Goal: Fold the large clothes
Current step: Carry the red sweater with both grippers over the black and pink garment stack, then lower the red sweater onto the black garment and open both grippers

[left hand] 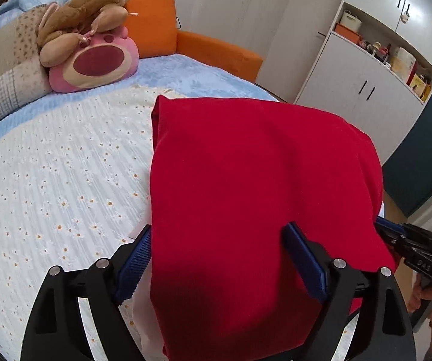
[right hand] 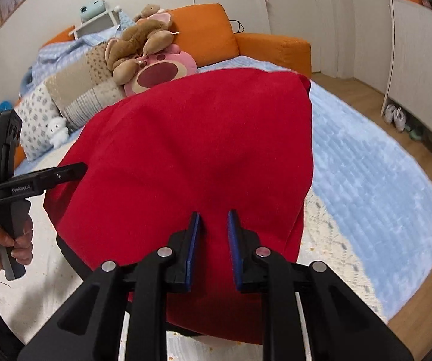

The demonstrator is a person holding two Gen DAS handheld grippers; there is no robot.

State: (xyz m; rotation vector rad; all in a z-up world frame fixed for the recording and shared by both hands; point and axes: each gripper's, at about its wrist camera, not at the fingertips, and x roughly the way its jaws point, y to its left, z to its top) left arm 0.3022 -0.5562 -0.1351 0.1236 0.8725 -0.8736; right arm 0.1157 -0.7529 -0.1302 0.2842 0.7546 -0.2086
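Observation:
A red garment (left hand: pixel 261 165) lies folded into a thick rectangle on the bed's daisy-print sheet (left hand: pixel 50 180). My left gripper (left hand: pixel 220 240) is wide open at its near edge: the left pad (left hand: pixel 137 258) sits just outside the cloth's left edge and the right pad (left hand: pixel 303 258) rests on top. My right gripper (right hand: pixel 213 225) stands over the red garment (right hand: pixel 200 138) with its pads a narrow gap apart and red cloth showing in the gap. Whether the pads press on it is unclear. From the left wrist view, the right gripper (left hand: pixel 392 231) meets the garment's right edge.
Plush toys (left hand: pixel 92 57) and patterned pillows (right hand: pixel 74 96) line the far side against an orange headboard (left hand: pixel 155 21). A light blue blanket (right hand: pixel 381 180) covers the bed's right part. White cupboards (left hand: pixel 366 90) and shoes (right hand: pixel 395 117) stand beyond the wooden floor. A hand (right hand: pixel 20 240) holds the left gripper's handle.

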